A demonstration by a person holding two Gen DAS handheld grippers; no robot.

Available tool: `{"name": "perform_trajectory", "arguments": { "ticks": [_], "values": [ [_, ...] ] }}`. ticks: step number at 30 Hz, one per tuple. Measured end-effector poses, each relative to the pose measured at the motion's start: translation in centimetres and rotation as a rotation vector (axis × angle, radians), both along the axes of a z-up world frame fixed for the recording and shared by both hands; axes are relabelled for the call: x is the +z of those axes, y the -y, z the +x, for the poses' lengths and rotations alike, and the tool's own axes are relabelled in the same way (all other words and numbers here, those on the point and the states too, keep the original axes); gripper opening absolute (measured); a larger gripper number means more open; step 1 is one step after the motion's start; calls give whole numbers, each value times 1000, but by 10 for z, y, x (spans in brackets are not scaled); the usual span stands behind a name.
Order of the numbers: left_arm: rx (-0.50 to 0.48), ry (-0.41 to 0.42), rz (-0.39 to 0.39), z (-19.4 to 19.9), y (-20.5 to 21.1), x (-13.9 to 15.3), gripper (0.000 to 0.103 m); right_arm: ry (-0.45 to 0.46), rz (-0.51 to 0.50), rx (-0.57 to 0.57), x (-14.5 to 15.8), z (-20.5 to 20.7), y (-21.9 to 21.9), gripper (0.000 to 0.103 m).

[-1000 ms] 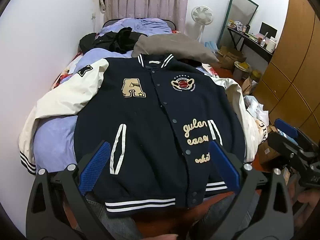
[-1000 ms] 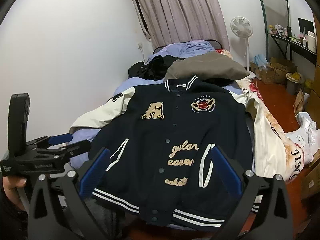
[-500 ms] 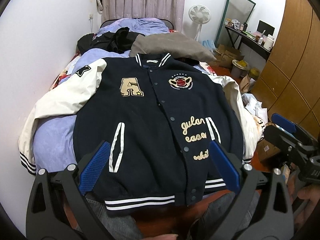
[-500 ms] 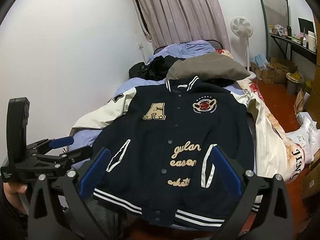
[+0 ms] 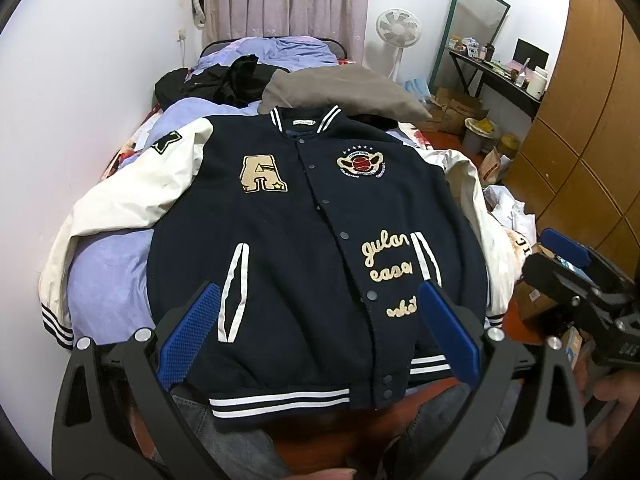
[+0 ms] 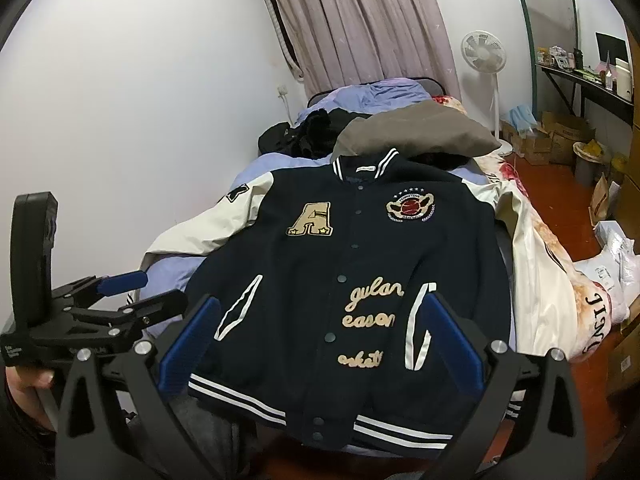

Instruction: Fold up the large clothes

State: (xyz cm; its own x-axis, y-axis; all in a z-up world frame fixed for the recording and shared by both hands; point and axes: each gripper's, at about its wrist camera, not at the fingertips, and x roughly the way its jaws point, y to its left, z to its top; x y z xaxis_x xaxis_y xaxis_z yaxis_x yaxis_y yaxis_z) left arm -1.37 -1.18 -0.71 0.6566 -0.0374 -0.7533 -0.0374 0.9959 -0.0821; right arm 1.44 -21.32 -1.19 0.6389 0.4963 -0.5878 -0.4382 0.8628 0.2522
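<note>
Varsity jacket (image 5: 304,240) flat on bed (image 5: 108,276), front up, snapped shut. Long axis runs straight ahead of fingers: collar far, striped hem nearest. Left gripper (image 5: 316,332) and right gripper (image 6: 320,344) fingers spread wide, holding nothing, above hem.

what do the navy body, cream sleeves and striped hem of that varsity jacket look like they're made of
Navy jacket body: matte, slightly fuzzy, with no shine, so probably wool-blend or fleece cloth. Cream sleeve: smoother, with soft broad creases and a faint sheen, possibly faux leather, though this is uncertain. Navy-and-white striped hem: looks like ribbed stretch knit, as do the collar and cuffs.
</note>
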Motion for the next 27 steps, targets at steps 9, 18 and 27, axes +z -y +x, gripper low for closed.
{"name": "perform_trajectory", "arguments": {
  "ticks": [9, 18, 27],
  "values": [
    [-5, 3, -1, -3, 4, 0, 96, 1, 0, 0, 1, -1, 1, 98],
    [-12, 3, 5, -4, 6, -1, 97, 1, -3, 4, 0, -5, 2, 98],
    [-21, -1, 2, -7, 7, -1, 97, -4, -18, 17, -1, -11, -3, 98]
  ]
}}
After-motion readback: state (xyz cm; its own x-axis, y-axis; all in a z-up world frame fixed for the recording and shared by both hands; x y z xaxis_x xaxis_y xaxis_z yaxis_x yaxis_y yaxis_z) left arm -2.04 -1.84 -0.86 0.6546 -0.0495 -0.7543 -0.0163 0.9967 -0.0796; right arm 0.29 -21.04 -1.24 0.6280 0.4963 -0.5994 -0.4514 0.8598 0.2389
